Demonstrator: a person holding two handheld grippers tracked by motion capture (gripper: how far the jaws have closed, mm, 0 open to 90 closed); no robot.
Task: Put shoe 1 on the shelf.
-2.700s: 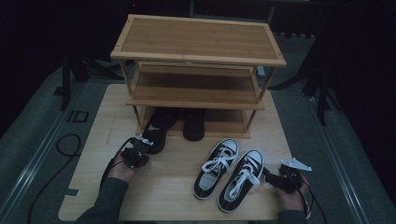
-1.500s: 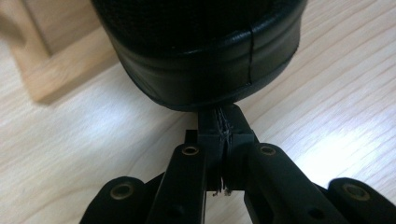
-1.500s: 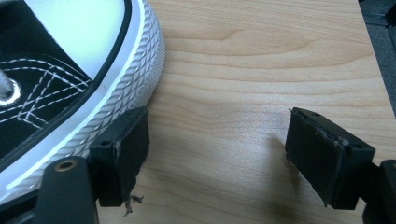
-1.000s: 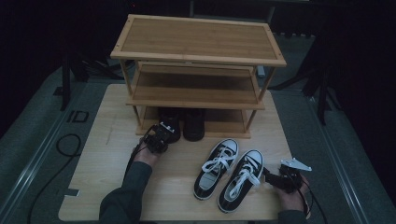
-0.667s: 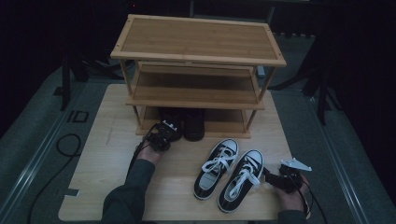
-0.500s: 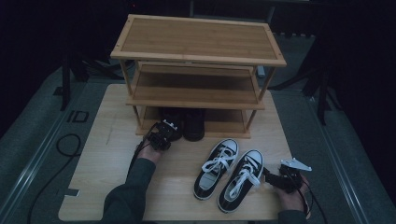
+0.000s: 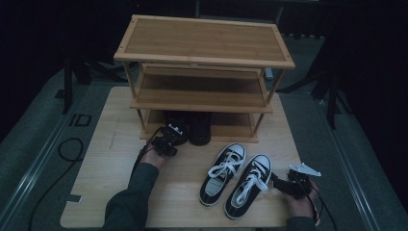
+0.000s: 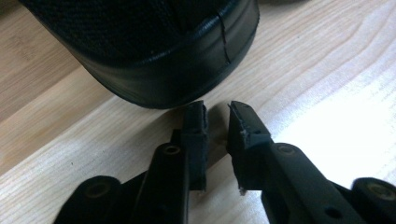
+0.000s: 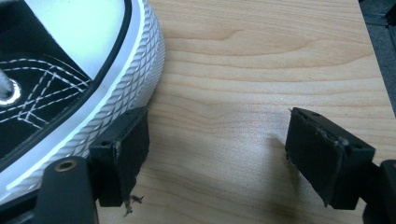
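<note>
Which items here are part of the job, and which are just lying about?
In the job:
- pair of plain black shoes on the lowest tier
- three-tier bamboo shoe rack
- pair of black-and-white lace-up canvas sneakers
- left hand-held gripper, jaws just opening, nothing between
- right hand-held gripper, open

Lying about:
- black cable loop
- dark stand legs

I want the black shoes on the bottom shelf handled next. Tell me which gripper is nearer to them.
Left. The left gripper sits right at the heel of the black shoes, jaws slightly apart. The right gripper is across the table beside the laced sneakers.
</note>
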